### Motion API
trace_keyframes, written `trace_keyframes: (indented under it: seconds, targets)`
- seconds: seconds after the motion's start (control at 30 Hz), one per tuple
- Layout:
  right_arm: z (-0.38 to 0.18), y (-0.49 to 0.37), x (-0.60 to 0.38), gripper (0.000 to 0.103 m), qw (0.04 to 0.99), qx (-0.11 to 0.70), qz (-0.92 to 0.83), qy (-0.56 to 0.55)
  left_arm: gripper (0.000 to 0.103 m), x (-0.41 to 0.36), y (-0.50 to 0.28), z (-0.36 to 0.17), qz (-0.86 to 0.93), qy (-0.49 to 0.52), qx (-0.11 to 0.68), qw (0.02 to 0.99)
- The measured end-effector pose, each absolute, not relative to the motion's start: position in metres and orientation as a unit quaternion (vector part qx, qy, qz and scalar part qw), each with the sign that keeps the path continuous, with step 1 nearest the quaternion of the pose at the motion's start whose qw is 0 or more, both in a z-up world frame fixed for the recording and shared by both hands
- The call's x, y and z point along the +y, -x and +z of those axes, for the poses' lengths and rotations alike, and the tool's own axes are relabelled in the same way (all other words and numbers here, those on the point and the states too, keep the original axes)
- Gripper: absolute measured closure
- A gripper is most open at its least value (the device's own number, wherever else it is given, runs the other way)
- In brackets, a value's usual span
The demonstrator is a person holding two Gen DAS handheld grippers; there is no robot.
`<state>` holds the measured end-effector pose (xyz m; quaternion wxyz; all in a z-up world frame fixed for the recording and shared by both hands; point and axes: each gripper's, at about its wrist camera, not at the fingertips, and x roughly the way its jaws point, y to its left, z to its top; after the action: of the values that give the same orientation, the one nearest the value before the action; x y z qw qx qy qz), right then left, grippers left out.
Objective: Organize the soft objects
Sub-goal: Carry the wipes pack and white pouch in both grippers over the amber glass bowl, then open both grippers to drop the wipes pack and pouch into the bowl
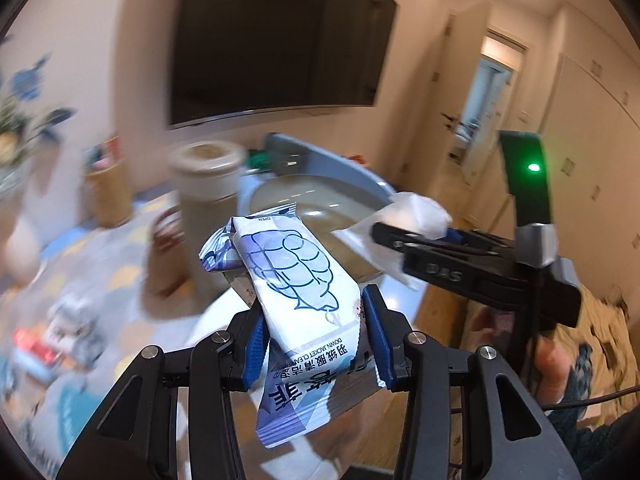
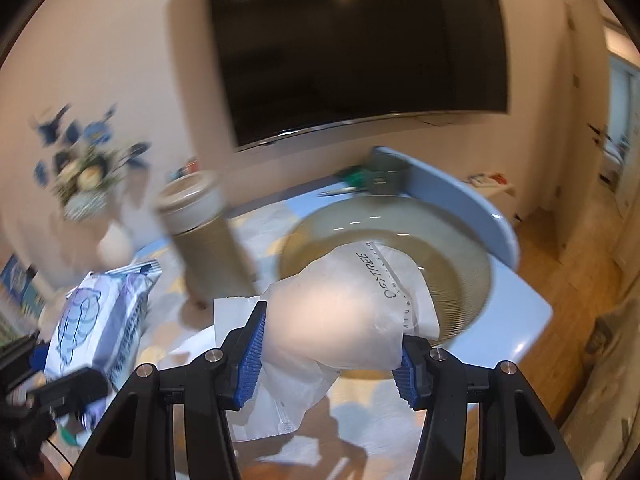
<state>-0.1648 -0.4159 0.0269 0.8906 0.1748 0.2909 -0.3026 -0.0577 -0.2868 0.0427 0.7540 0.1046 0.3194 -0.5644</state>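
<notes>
My left gripper [image 1: 316,320] is shut on a white and blue wet-wipes pack [image 1: 296,280] and holds it in the air above the table; the pack also shows at the left of the right wrist view [image 2: 96,320]. My right gripper [image 2: 330,336] is shut on a soft white plastic-wrapped pack [image 2: 344,312] and holds it just above and in front of a wide olive bowl [image 2: 460,276]. In the left wrist view the right gripper [image 1: 440,240] hangs over the bowl [image 1: 316,200] with the white pack [image 1: 400,220].
A tall beige canister [image 2: 204,236] stands left of the bowl on the blue patterned table [image 2: 516,312]. A flower vase [image 2: 88,184] and a wicker holder [image 1: 108,192] stand at the left. A dark TV [image 2: 360,48] hangs behind. A grey holder [image 2: 384,176] sits behind the bowl.
</notes>
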Motion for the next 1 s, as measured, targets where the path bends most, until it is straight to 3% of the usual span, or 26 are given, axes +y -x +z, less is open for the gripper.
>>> trace_keyframes:
  seconds: [0.4, 0.47, 0.53, 0.57, 0.8, 1.0]
  targets:
    - [-0.022, 0.169, -0.540, 0.049, 0.820, 0.316, -0.335, -0.340, 0.061, -0.399, 0.052, 0.011, -0.545, -0.127, 0.322, 0.764]
    - [-0.022, 0.164, -0.545, 0.048, 0.818, 0.320, -0.339, -0.337, 0.055, -0.408, 0.049, 0.009, -0.548, -0.129, 0.317, 0.763]
    - [-0.021, 0.163, -0.548, 0.033, 0.819, 0.317, -0.339, -0.338, 0.045, -0.416, 0.044, 0.008, -0.539, -0.139, 0.313, 0.770]
    - [-0.020, 0.164, -0.549, 0.031, 0.819, 0.314, -0.342, -0.337, 0.037, -0.418, 0.043, 0.007, -0.536, -0.140, 0.314, 0.771]
    - [-0.014, 0.186, -0.544, 0.031, 0.825, 0.299, -0.352, -0.324, 0.035, -0.398, 0.057, 0.013, -0.559, -0.135, 0.307, 0.758]
    - [0.013, 0.186, -0.484, 0.031, 0.849, 0.308, -0.372, -0.217, 0.034, -0.328, 0.071, 0.037, -0.536, -0.140, 0.280, 0.784]
